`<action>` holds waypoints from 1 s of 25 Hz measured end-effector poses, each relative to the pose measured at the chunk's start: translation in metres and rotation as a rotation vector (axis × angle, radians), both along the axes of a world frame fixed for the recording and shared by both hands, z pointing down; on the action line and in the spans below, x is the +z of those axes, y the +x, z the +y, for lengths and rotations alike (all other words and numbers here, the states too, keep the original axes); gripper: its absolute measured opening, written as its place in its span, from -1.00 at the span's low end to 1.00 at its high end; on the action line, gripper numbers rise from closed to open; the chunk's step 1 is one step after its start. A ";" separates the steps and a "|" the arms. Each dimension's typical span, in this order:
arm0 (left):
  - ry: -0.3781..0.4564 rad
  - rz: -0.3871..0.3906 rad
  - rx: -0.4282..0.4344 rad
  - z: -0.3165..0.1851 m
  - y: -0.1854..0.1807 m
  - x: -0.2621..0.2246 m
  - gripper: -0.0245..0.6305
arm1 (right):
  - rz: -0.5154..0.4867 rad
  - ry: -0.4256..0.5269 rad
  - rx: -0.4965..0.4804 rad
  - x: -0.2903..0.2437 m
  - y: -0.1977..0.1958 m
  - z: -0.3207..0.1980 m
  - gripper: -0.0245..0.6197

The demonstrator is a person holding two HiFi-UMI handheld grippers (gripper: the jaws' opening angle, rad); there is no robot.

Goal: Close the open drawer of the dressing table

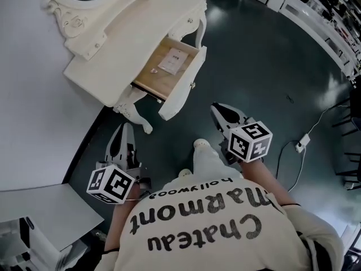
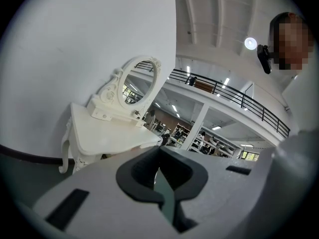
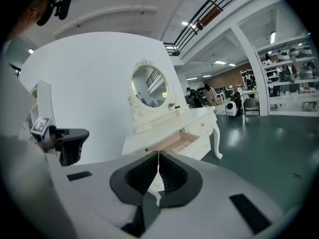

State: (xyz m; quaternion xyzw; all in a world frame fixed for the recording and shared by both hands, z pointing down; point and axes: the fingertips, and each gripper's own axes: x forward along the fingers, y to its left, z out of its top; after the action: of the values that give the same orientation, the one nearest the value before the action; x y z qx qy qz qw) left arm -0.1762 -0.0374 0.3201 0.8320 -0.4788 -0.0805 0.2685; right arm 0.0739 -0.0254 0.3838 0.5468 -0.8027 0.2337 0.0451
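The cream dressing table stands at the upper left of the head view, with an oval mirror on top. Its wooden drawer is pulled out, the white drawer front facing me. A white card lies inside the drawer. My left gripper is shut and empty, low beside the table's curved leg. My right gripper is shut and empty, a short way to the right of the drawer front. In the right gripper view the open drawer shows just beyond the shut jaws.
A white wall runs along the left behind the table, and a grey board lies at the lower left. A white power strip with its cable lies on the dark green floor at right. Shelving lines the upper right.
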 end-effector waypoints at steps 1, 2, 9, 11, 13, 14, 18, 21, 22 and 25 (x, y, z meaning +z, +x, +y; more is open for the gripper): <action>-0.004 -0.001 -0.005 -0.003 0.003 0.000 -0.90 | 0.005 -0.016 -0.002 0.008 0.005 -0.003 -0.83; -0.006 -0.002 -0.013 -0.006 0.005 -0.001 -0.90 | 0.010 -0.033 -0.006 0.016 0.009 -0.006 -0.83; -0.015 -0.012 -0.090 -0.035 0.015 -0.004 -0.90 | 0.074 -0.151 -0.057 0.074 0.040 -0.037 -0.82; -0.029 -0.009 -0.122 -0.042 0.017 -0.001 -0.90 | 0.084 -0.186 -0.094 0.089 0.045 -0.046 -0.82; -0.047 -0.010 -0.153 -0.049 0.020 0.003 -0.90 | 0.089 -0.218 -0.126 0.104 0.051 -0.056 -0.80; -0.055 -0.011 -0.169 -0.053 0.020 0.005 -0.90 | 0.094 -0.233 -0.143 0.111 0.054 -0.062 -0.78; -0.073 -0.016 -0.245 -0.067 0.018 0.011 -0.90 | 0.120 -0.285 -0.228 0.141 0.056 -0.088 -0.50; -0.082 -0.021 -0.304 -0.077 0.016 0.014 -0.90 | 0.135 -0.306 -0.289 0.157 0.057 -0.108 -0.50; -0.083 -0.023 -0.323 -0.080 0.016 0.014 -0.90 | 0.139 -0.312 -0.310 0.161 0.056 -0.114 -0.50; -0.082 -0.030 -0.373 -0.088 0.016 0.014 -0.90 | 0.150 -0.325 -0.367 0.175 0.052 -0.135 -0.50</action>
State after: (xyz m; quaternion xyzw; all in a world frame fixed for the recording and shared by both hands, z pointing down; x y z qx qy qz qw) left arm -0.1600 -0.1257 0.3338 0.7183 -0.6315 -0.0968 0.2755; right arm 0.1262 -0.1604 0.5584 0.3933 -0.8349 0.3062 0.2333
